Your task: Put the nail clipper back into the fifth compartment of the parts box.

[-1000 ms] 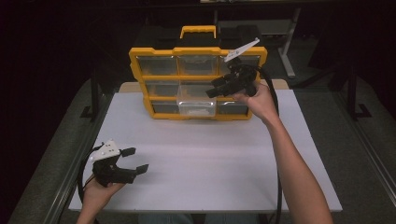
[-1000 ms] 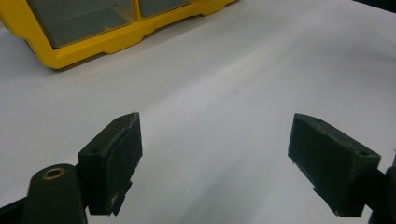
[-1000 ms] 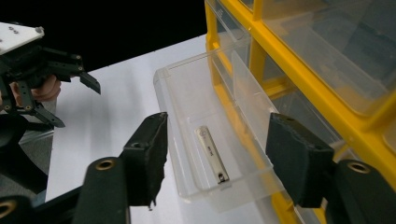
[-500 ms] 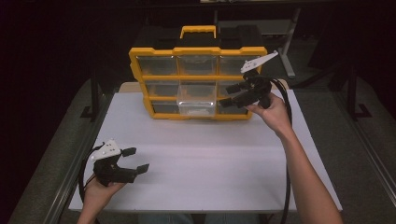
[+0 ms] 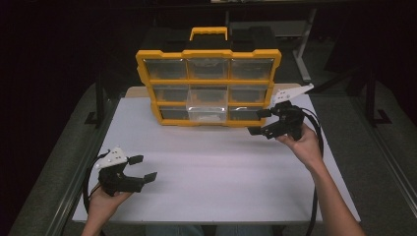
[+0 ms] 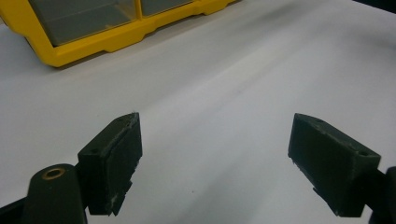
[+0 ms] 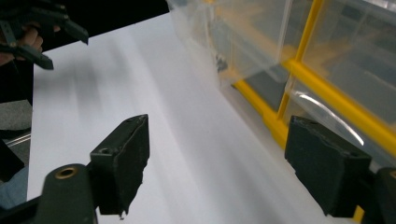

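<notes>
A yellow organizer [image 5: 208, 54] with clear drawers stands upright at the table's far side. Its bottom-middle drawer [image 5: 206, 112] sticks out toward me. My right gripper [image 5: 258, 121] hovers open just off the organizer's lower right corner, holding nothing. In the right gripper view its jaws [image 7: 217, 163] stand wide apart, with the organizer [image 7: 336, 60] and the pulled-out drawer [image 7: 224, 42] to the right. My left gripper [image 5: 144, 167] rests open near the table's front left. Its own view shows the left gripper [image 6: 215, 154] spread over bare table, with the organizer's lower edge [image 6: 93, 42] at top left.
The white table [image 5: 221, 167] stretches between the two grippers. Dark floor and metal frame legs [image 5: 302, 54] surround it. Far off in the right gripper view, the left hand and its gripper [image 7: 37, 28] sit at the top left.
My right gripper has drawn back from the organizer's right-hand drawers, moving right and down toward me. The left gripper has stayed in place.
</notes>
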